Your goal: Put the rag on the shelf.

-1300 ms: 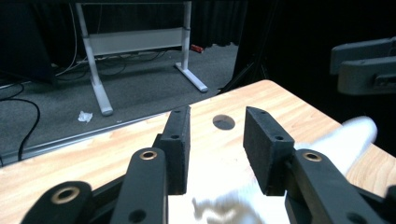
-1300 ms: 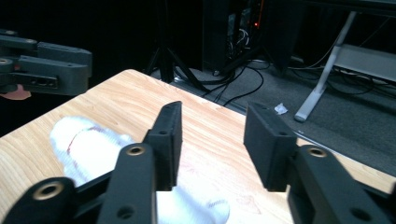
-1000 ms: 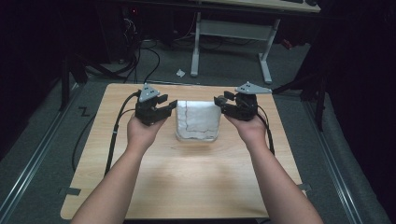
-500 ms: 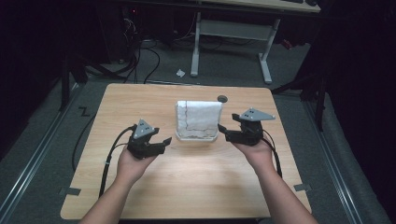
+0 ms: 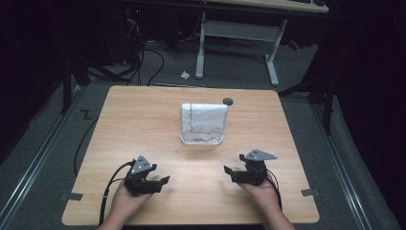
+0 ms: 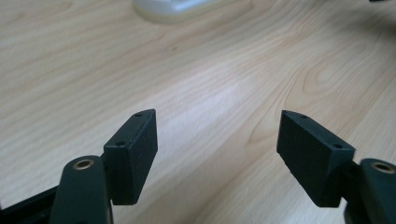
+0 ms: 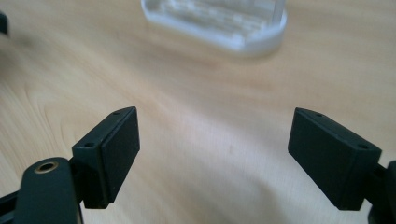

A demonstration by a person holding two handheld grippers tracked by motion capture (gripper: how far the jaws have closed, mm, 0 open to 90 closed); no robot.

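Now both grippers rest low near the table's [image 5: 143,124] front edge, left gripper [image 5: 164,180] and right gripper [image 5: 228,169] each just spread wide, nothing between them. Well ahead, mid-table, the clear container [image 5: 202,139] holds an upright white cloth [image 5: 203,117].

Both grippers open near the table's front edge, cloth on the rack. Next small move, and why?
Probably rest: the left gripper and right gripper have just been opening, nothing between their fingers, and the cloth hangs draped over the clear rack, apart from both.
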